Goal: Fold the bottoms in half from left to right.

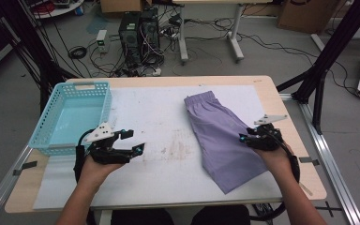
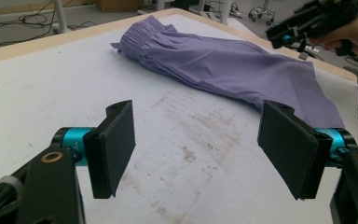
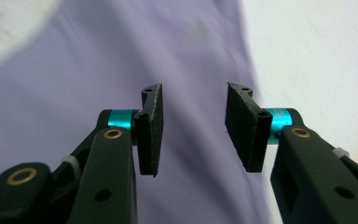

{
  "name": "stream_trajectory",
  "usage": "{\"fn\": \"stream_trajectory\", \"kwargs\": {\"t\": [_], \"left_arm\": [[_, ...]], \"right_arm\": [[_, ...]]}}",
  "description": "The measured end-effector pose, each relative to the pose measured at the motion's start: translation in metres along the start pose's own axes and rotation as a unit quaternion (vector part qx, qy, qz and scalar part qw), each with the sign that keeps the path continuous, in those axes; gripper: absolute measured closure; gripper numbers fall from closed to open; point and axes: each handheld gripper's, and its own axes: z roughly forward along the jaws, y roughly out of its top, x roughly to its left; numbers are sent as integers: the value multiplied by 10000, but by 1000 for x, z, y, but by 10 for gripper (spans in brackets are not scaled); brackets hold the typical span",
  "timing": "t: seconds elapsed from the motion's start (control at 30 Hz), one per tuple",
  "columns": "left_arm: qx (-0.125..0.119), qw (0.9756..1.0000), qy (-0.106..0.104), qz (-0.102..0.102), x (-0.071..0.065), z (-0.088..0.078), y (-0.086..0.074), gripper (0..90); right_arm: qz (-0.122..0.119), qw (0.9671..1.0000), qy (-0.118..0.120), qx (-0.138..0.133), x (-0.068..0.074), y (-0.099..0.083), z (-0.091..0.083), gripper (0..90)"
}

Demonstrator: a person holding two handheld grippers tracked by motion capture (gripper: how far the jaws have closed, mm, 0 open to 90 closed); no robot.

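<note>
The right hand-held gripper [image 1: 246,136] hovers over the right edge of the purple shorts [image 1: 220,136], jaws parted with nothing between them. The left hand-held gripper [image 1: 132,141] stands wide and empty above the bare white table [image 1: 159,117]. The shorts lie flat on the table's right half; a blue basket [image 1: 70,117] sits at the far left.

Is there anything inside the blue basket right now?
No, the blue basket sits with its bottom bare at the table's left side in the high view.
</note>
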Motion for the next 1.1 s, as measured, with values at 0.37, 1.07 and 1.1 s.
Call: {"fn": "stream_trajectory", "kwargs": {"t": [0.37, 1.07, 1.1], "left_arm": [[-37, 10000, 18, 60, 0, -4, 2, 275], [22, 10000, 71, 66, 3, -7, -1, 275], [27, 9999, 78, 63, 3, -7, -1, 275]], "right_arm": [[-528, 9984, 205, 67, 57, 85, 85, 471], [-387, 9964, -709, 237, 53, 116, 177, 864], [-331, 9963, -765, 210, 50, 119, 177, 864]]}}
